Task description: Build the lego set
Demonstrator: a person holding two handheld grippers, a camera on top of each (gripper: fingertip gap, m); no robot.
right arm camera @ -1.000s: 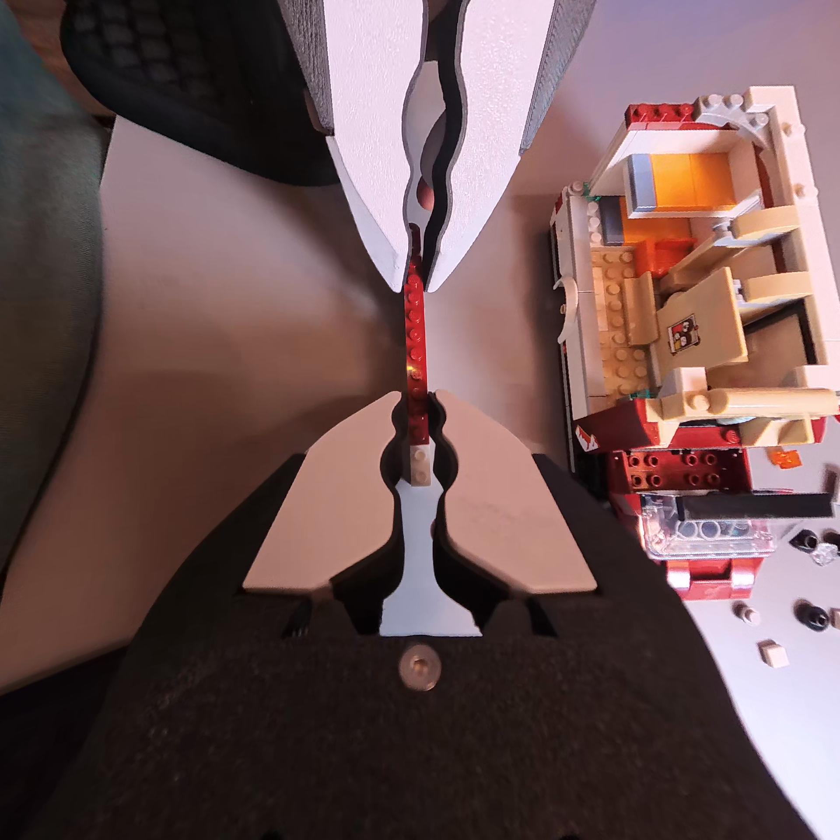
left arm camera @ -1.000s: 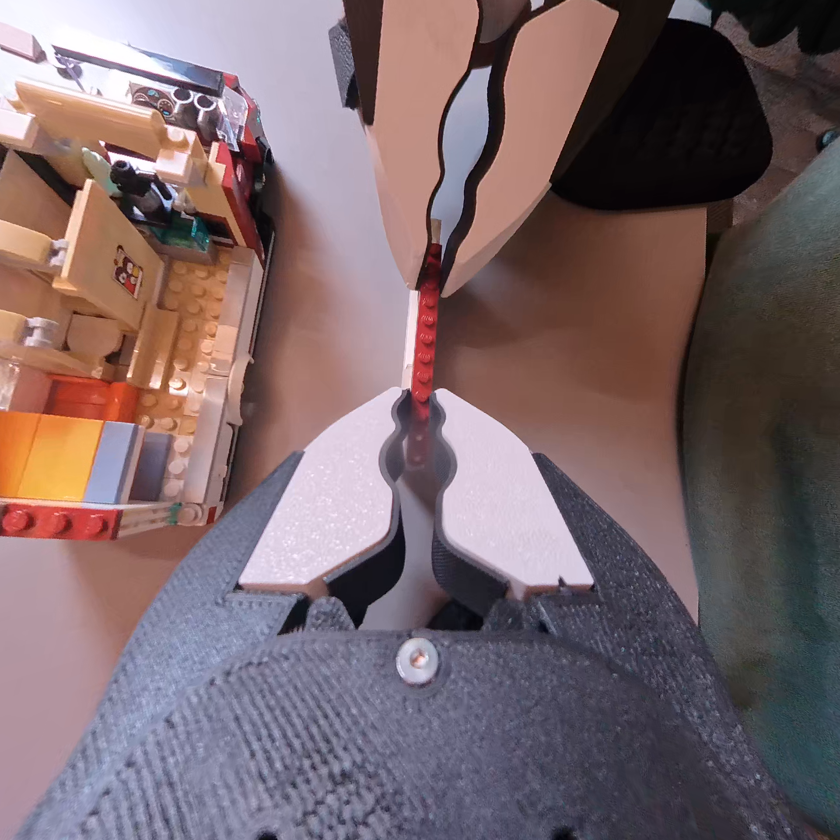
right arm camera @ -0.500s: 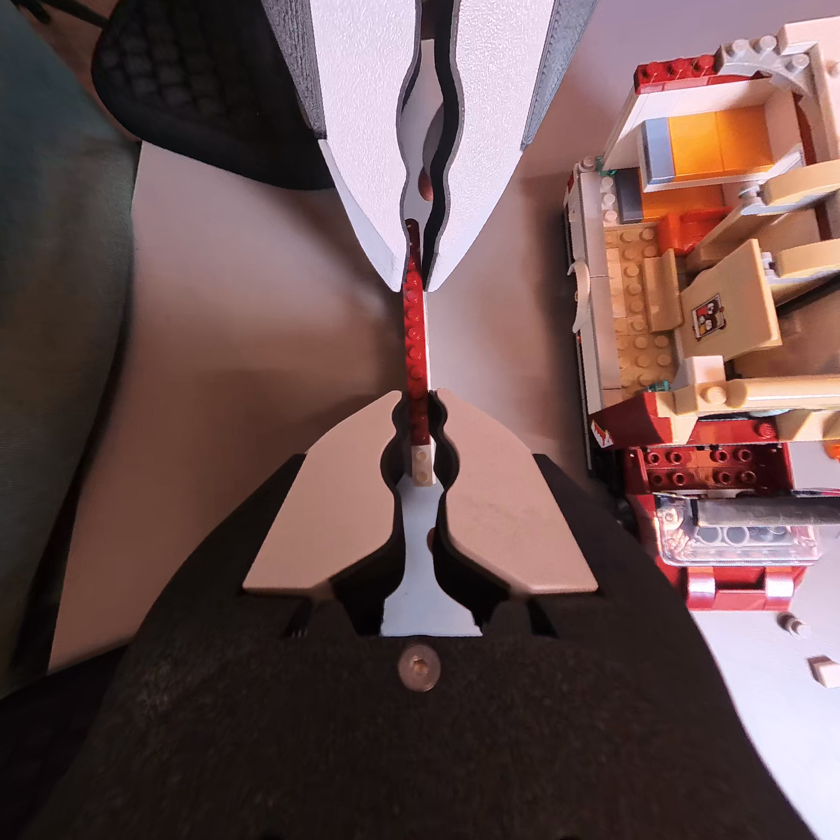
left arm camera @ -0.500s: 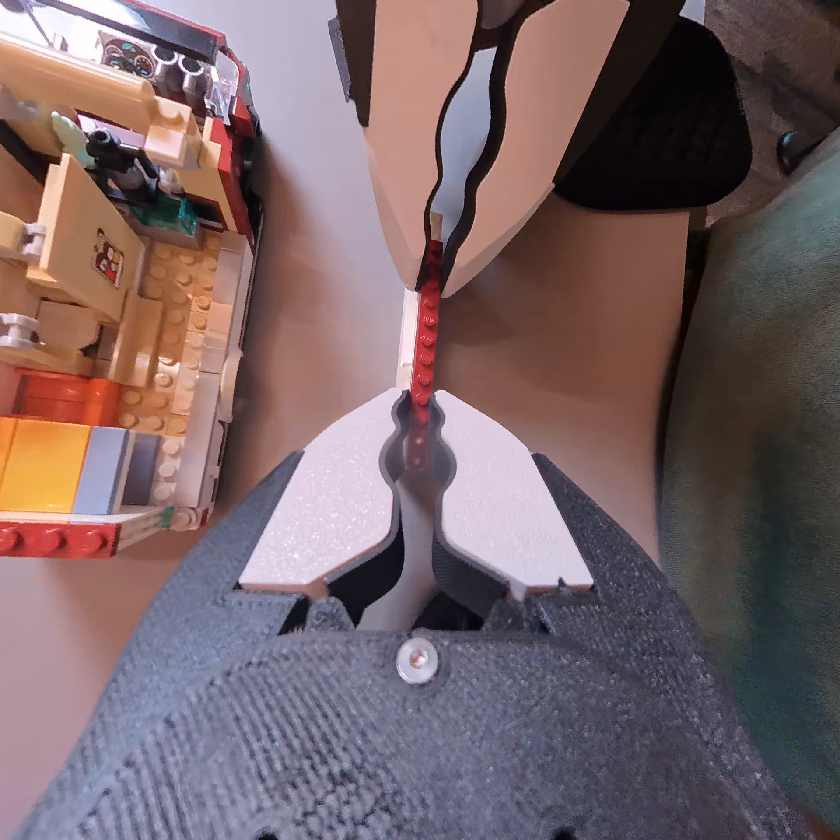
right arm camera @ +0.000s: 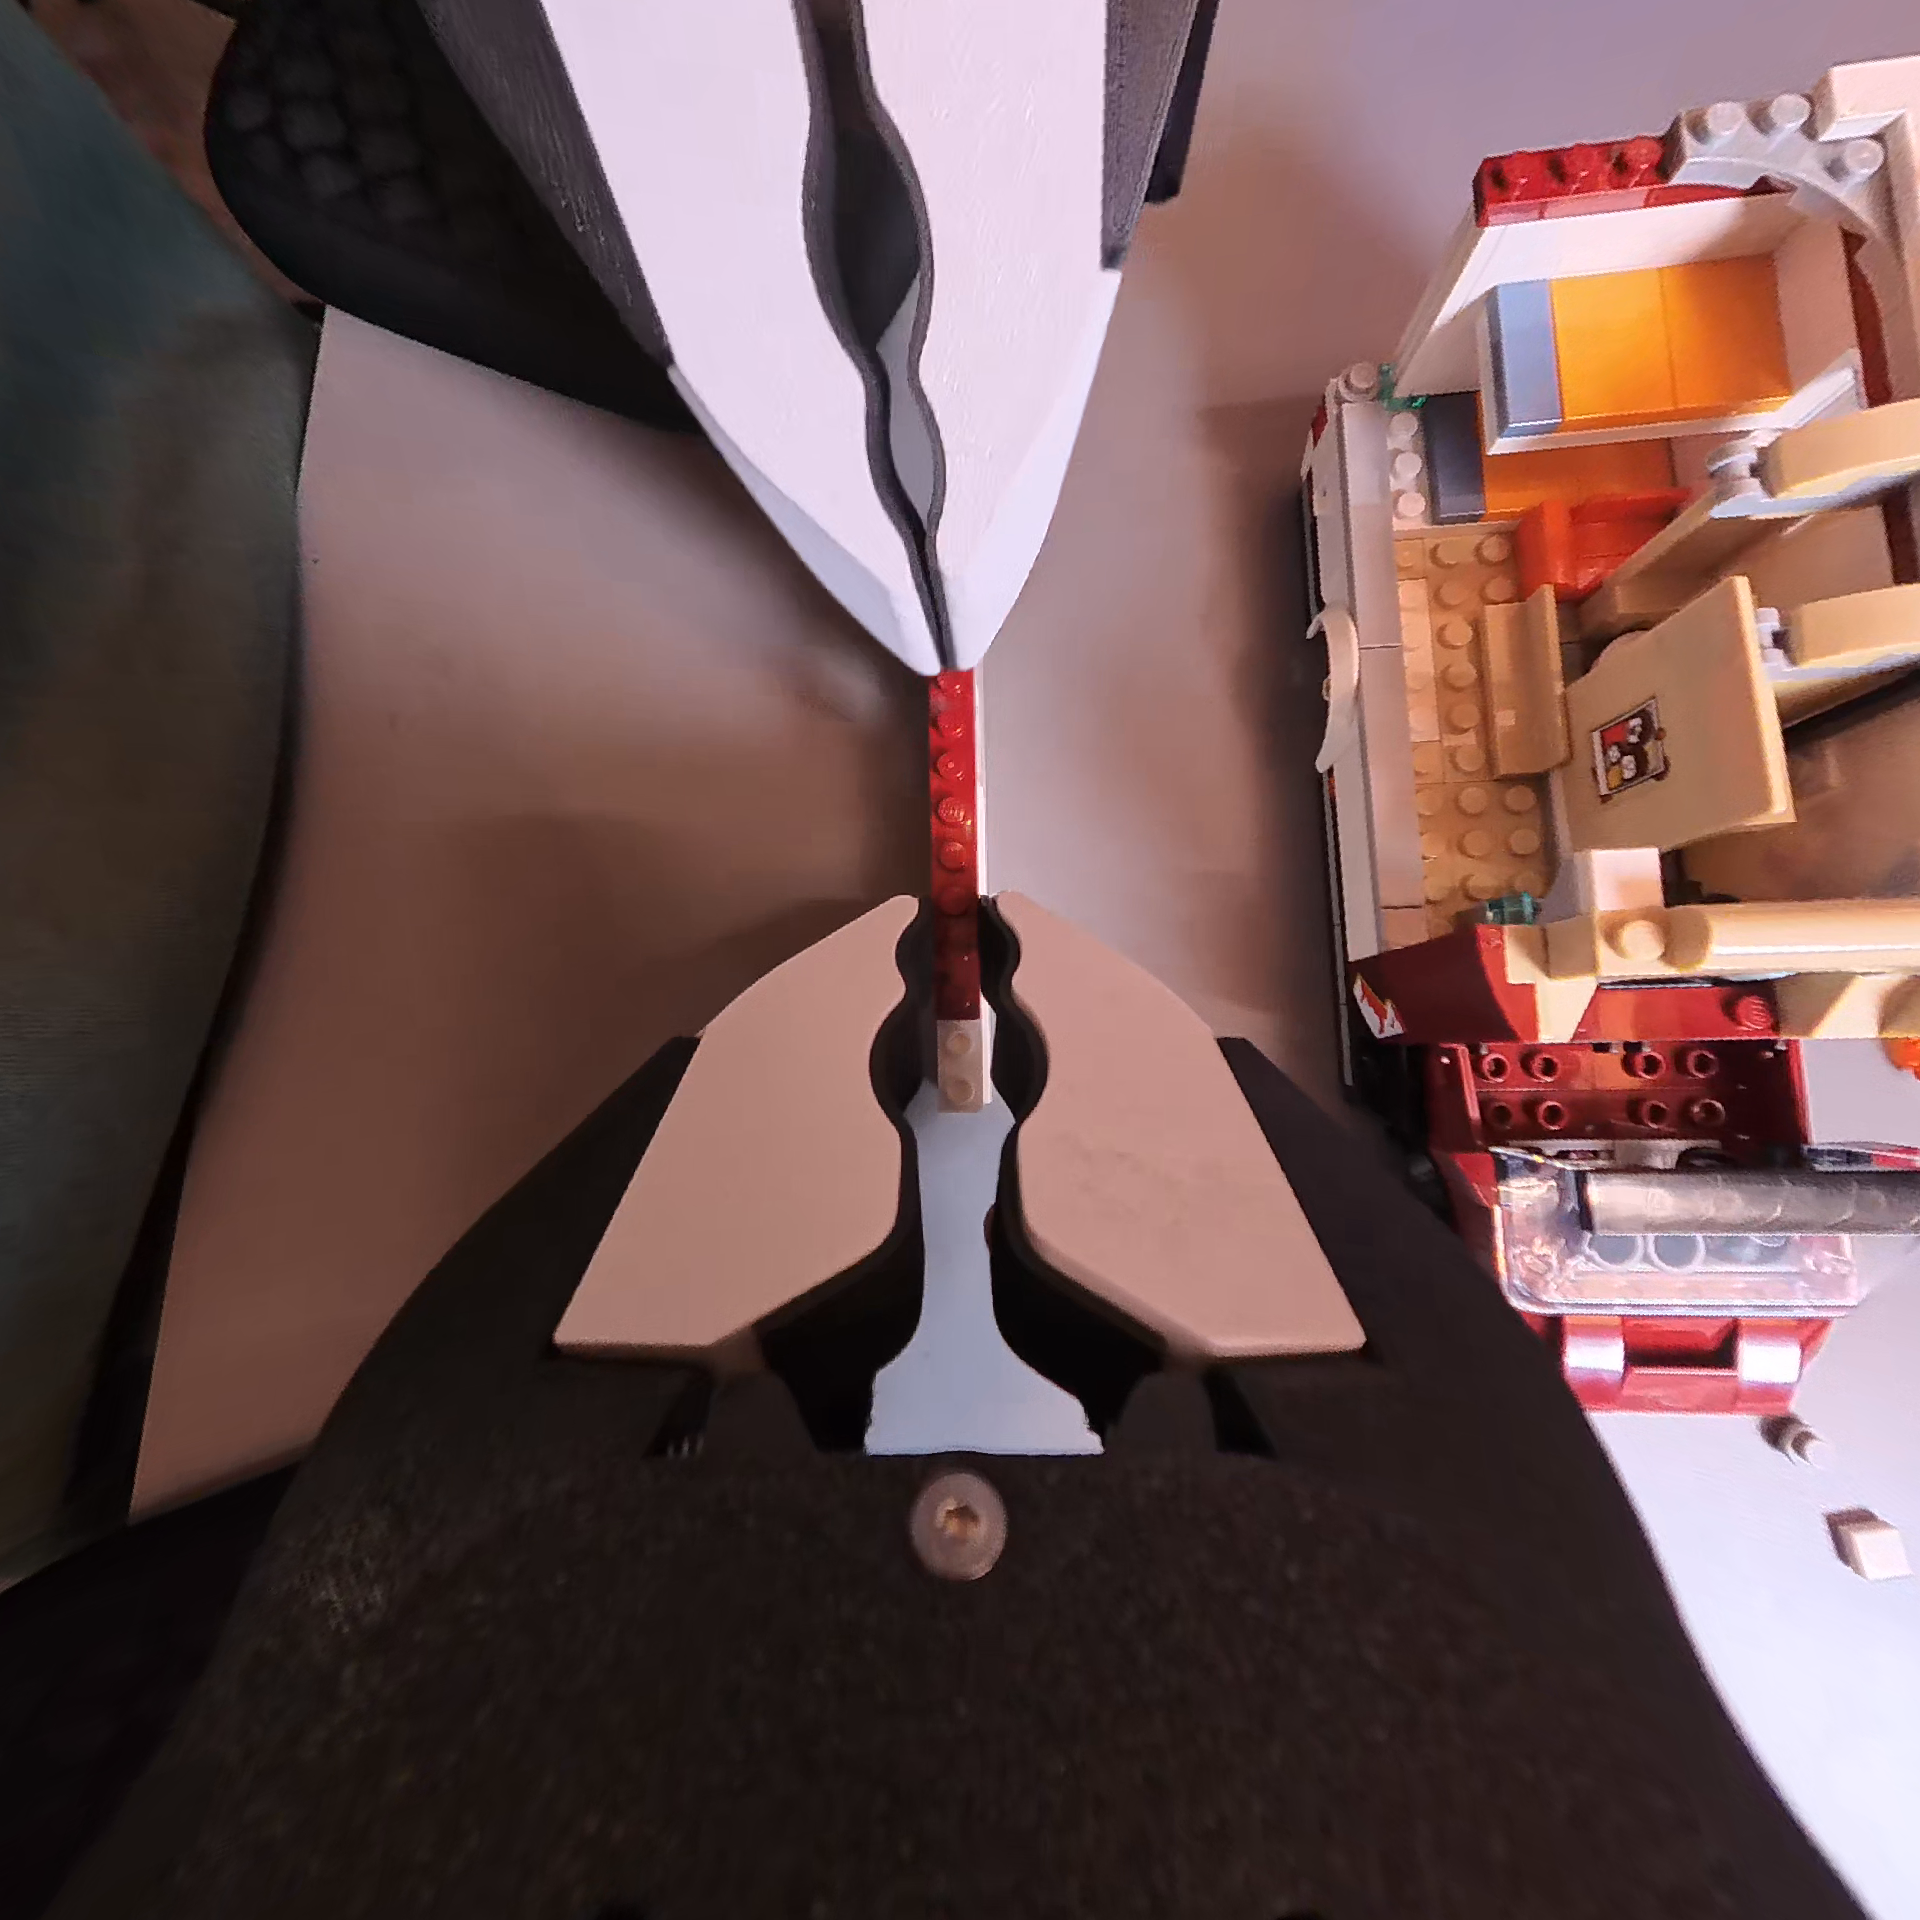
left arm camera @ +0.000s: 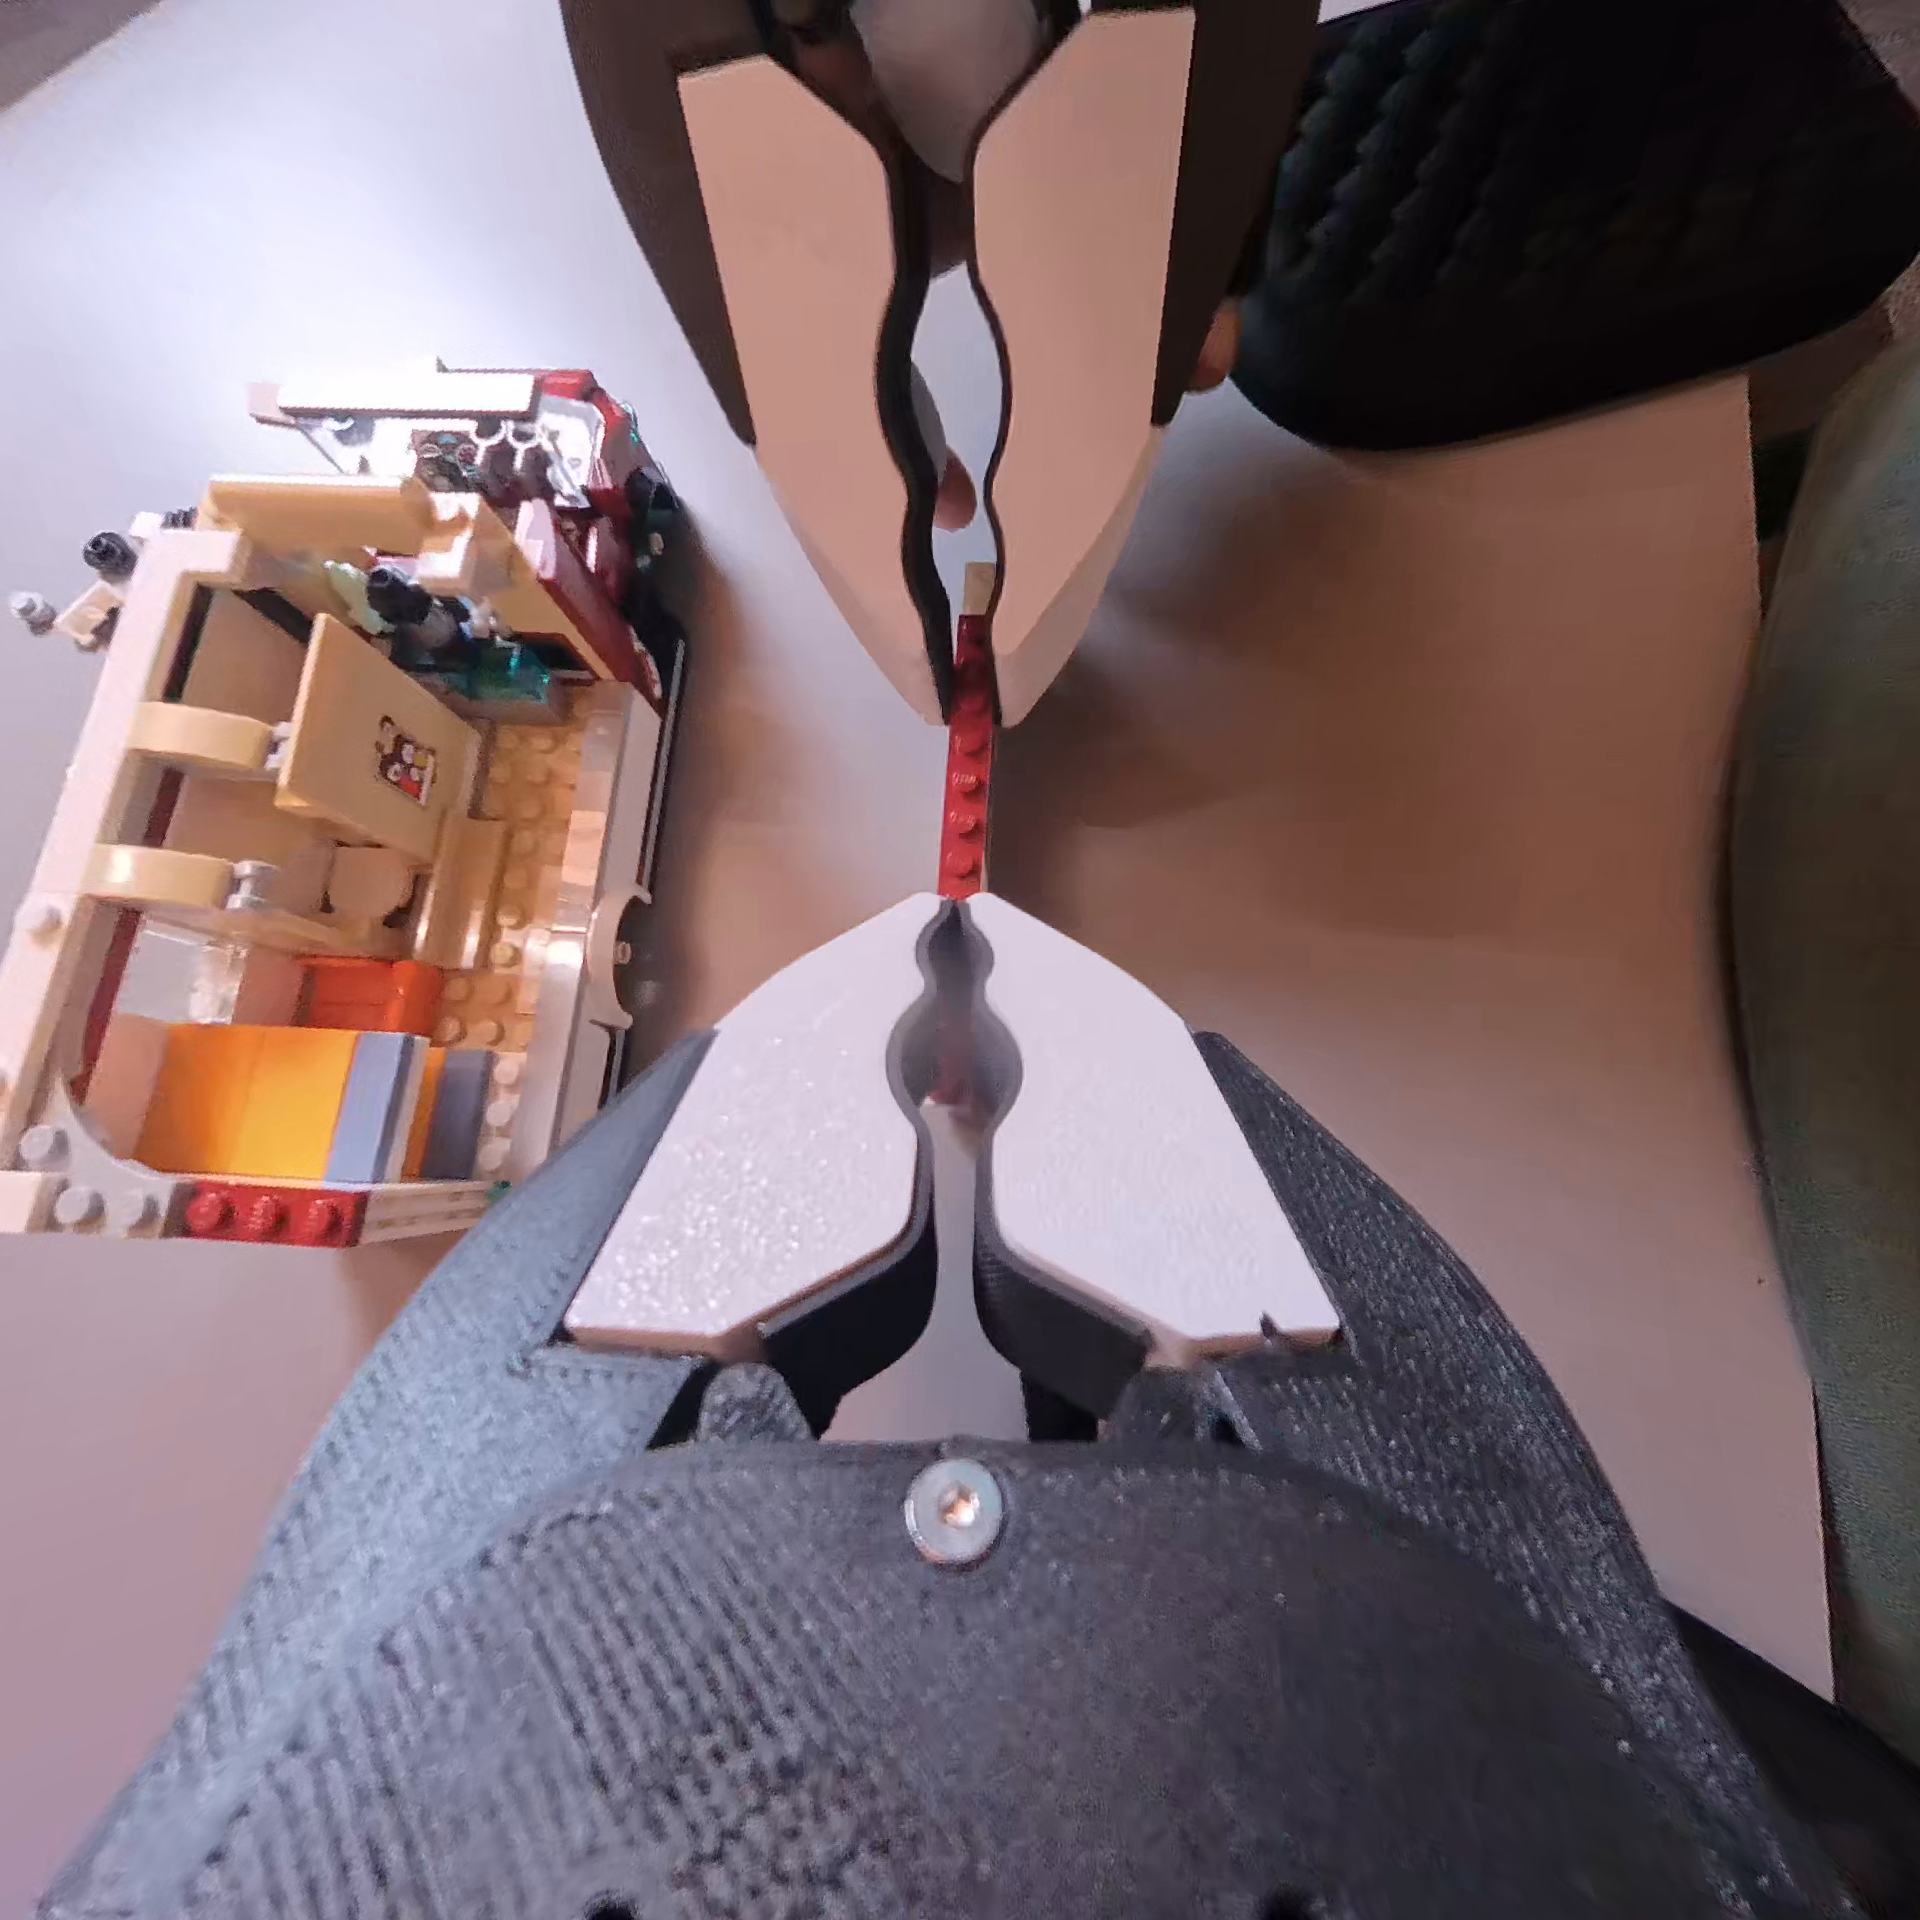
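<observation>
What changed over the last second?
The left gripper seems to have let the red brick strip slip out: its fingertips, earlier around the strip, now meet at its end. The right gripper stays clamped on the tan-tipped end; the brick camper model stays on the table.

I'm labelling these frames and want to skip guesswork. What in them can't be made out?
- Left hand-held gripper: the near end of the red strip disappears behind its white fingers in the left wrist view.
- Brick model: cut off by the right edge of the right wrist view.
- Loose bits on the table: too small to identify.
</observation>
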